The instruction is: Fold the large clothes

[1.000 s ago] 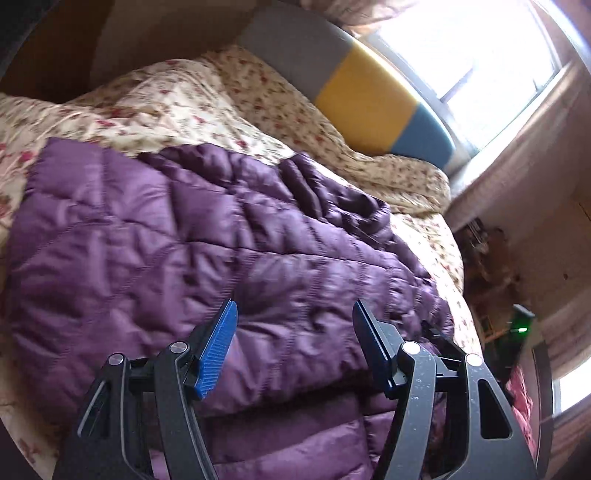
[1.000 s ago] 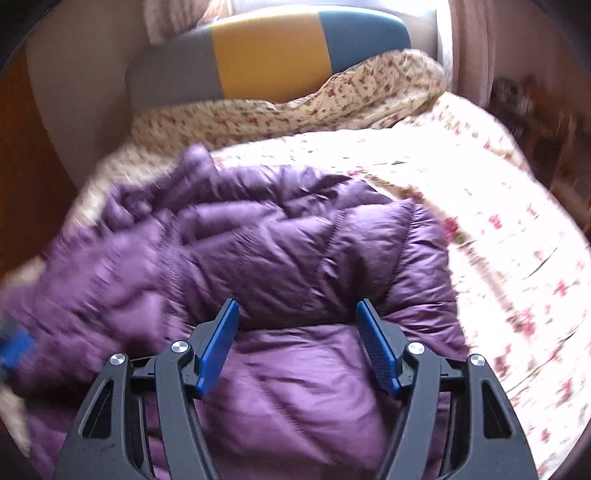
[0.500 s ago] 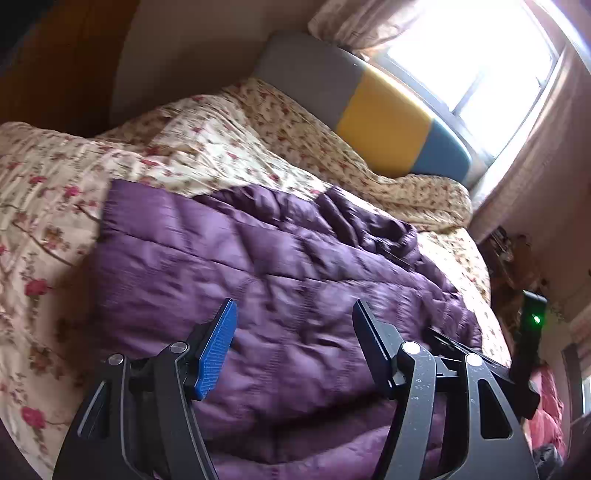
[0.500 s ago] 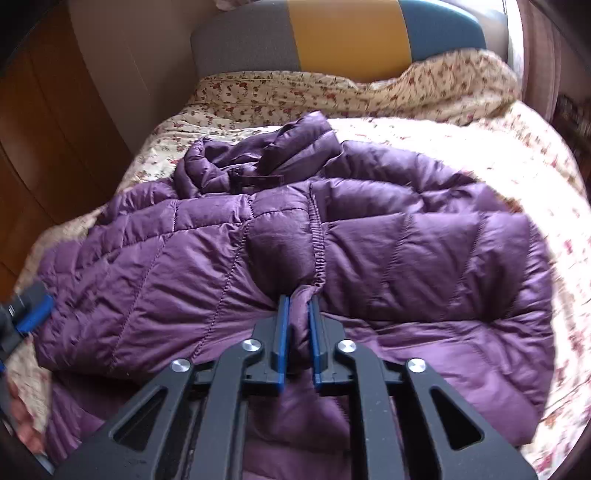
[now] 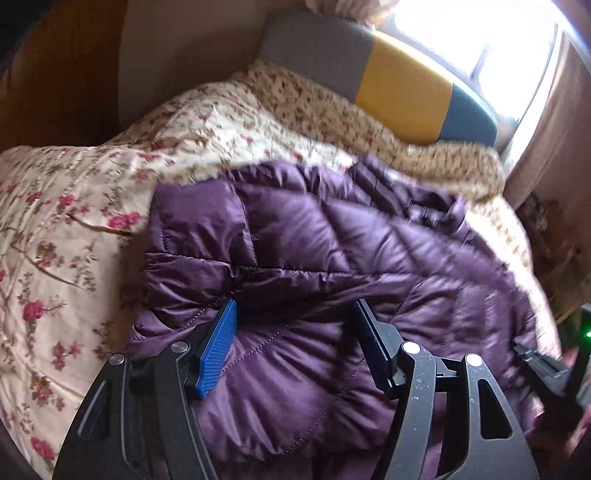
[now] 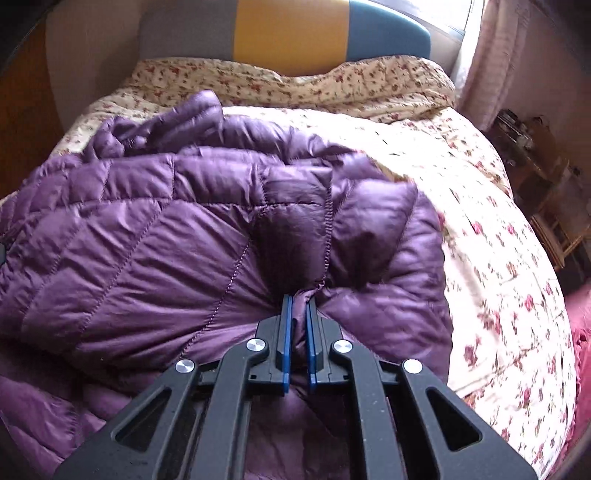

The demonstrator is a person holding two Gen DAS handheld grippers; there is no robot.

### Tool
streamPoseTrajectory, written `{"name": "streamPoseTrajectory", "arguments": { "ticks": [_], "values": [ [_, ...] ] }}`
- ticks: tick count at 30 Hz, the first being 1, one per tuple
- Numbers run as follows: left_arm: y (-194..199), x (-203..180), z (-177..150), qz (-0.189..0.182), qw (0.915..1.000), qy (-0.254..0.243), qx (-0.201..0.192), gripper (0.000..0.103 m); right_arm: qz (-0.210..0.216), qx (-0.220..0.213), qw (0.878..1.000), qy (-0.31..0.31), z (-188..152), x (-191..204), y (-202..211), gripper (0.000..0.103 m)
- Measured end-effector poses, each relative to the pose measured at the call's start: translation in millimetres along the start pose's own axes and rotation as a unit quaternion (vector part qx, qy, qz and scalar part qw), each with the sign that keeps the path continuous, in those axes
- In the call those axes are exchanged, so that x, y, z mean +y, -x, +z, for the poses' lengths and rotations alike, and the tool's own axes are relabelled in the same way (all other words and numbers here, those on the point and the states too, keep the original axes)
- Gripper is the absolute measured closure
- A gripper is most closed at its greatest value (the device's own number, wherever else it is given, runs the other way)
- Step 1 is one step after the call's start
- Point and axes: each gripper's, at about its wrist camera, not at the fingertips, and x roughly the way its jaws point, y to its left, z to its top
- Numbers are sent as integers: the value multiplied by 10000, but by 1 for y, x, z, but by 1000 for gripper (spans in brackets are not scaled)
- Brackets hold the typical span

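A floral bedspread (image 6: 480, 206) covers the bed, cream with small red roses, bunched at twelve o'clock against a padded headboard (image 6: 291, 33) in grey, yellow and blue panels. A bright window (image 5: 476, 48) sits at one o'clock, and a cluttered wooden shelf (image 6: 535, 155) at three o'clock.

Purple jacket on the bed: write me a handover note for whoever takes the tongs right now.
Right tongs: shut on a pinch of the jacket, at a seam near its close edge. Their jaws have just closed on that fabric.
Left tongs: open over the jacket, fabric between the pads but not clamped.
Jacket: spread on the floral bedspread, collar toward the headboard.
Done: one grip taken. No fold visible yet.
Left: probably clamp the left side, then lift and fold.
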Motion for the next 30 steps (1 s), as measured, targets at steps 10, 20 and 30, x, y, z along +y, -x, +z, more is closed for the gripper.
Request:
{"name": "streamPoseTrajectory", "arguments": {
  "ticks": [10,20,30],
  "values": [
    [-7,-3,-6,121,9998,-135,73,31,-32,-47,10000,73,-3,2,2,90],
    [33,-4,17,207,9984,-79,-518,26,281,-776,9966,-60,35,8,48,50],
    [-9,-11,21,326,9983,-423,-225,26,593,-536,9961,375,50,57,-7,31]
  ]
}}
